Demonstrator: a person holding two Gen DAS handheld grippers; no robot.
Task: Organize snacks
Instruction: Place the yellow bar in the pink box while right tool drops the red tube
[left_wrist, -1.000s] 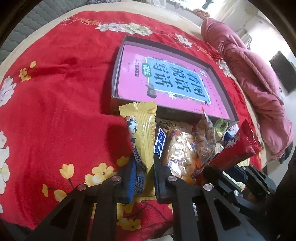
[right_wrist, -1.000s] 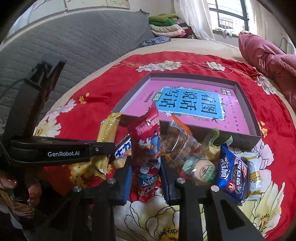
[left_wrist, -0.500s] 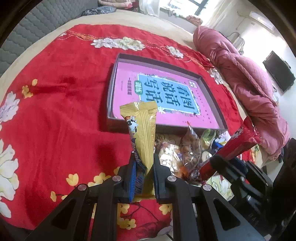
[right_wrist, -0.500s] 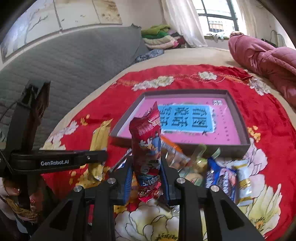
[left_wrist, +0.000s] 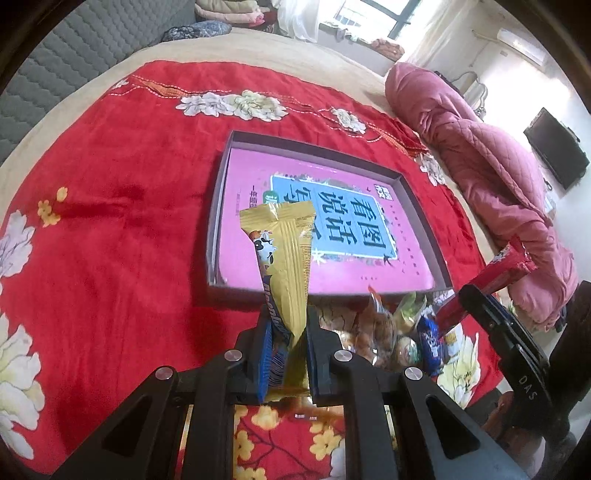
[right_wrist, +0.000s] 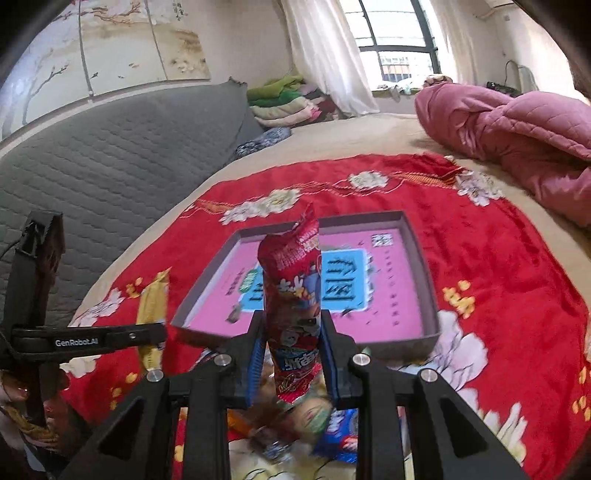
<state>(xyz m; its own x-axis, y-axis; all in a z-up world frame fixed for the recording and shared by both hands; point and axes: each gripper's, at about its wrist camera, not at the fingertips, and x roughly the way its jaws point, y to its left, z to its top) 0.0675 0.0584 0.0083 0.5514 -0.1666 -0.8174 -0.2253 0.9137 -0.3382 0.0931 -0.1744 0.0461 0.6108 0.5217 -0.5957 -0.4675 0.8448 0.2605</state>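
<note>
Snack-sorting scene, as we read it. Red floral blanket (left_wrist: 110, 229) covers bed. Grey shallow cardboard box (left_wrist: 218, 206), pink printed sheet inside, lies on blanket. Loose snack pile (left_wrist: 391, 332) just beside box's near wall. Left gripper (left_wrist: 288, 332) clamped on gold foil snack bar (left_wrist: 284, 251). Right gripper (right_wrist: 291, 343) clamped on red snack packet (right_wrist: 291, 288), upright before box.

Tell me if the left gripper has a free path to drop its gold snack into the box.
Probably yes. The left gripper holds the gold snack above the near wall of the box, which lies open with only its pink printed floor showing, nothing between.
</note>
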